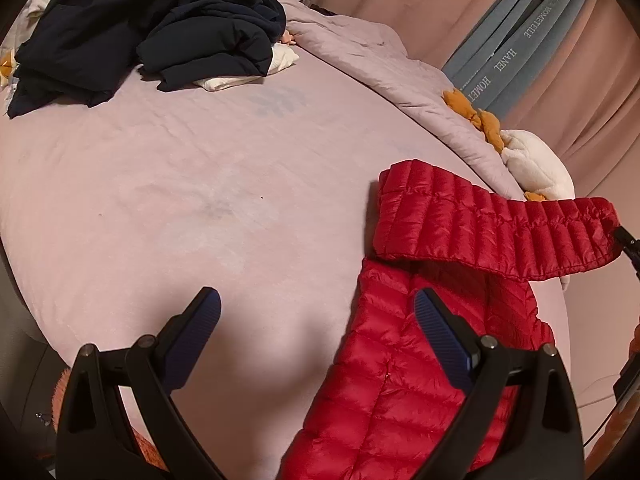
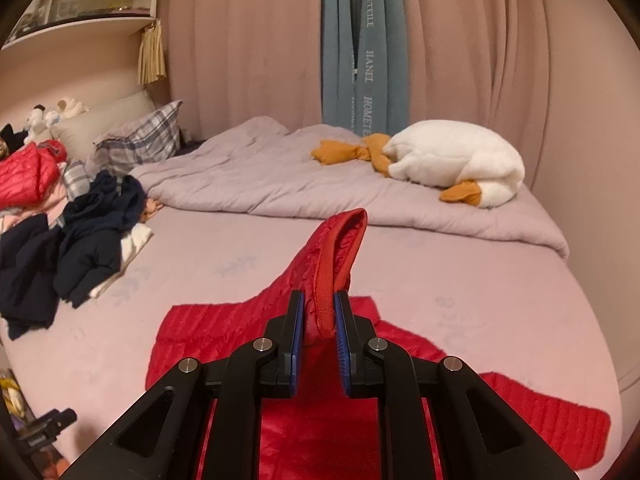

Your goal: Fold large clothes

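This is a bedroom in a home. A wide bed with a pale pink sheet (image 2: 460, 280) fills most of both views, and a grey quilted blanket (image 2: 280, 176) lies pushed to its far side. A checked grey pillow (image 2: 140, 140) leans at the head, and a white plush goose with orange feet (image 2: 460, 160) rests on the blanket. Long pink curtains (image 2: 240, 40) cover the wall behind. Dark navy clothes (image 1: 120, 32) lie in a heap on the sheet.

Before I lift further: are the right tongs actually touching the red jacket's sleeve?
Touching. The right wrist view shows the right tongs shut on the red puffer jacket sleeve cuff, both pads pressing it.
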A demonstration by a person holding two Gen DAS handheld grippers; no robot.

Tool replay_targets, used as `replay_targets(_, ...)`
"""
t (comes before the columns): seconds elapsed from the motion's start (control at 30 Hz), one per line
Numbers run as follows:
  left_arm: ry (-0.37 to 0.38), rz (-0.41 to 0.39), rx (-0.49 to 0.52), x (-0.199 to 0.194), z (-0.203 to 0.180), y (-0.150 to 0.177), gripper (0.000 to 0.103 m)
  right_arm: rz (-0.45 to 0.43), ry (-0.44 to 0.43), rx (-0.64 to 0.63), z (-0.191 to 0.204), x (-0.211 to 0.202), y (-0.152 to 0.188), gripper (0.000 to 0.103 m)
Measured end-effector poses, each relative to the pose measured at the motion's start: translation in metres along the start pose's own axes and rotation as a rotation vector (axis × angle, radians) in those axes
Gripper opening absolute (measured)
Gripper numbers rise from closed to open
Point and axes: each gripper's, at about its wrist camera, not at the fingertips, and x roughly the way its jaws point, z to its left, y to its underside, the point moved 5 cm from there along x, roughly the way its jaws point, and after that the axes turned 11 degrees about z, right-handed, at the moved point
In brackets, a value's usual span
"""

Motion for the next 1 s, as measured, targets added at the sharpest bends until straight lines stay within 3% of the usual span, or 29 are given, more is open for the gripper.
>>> replay_targets(0.37,0.003,0.009,0.047,0.006,-0.018,0.000,0.098,-0.038,0.061,0.009,-0.015,-0.008,-0.002,0.015)
replay_targets(1.0,0.007,0.045,0.118,0.026,-0.047,-0.001,0.098,0.008,0.126,0.125,-0.066,0.002,0.027,0.015)
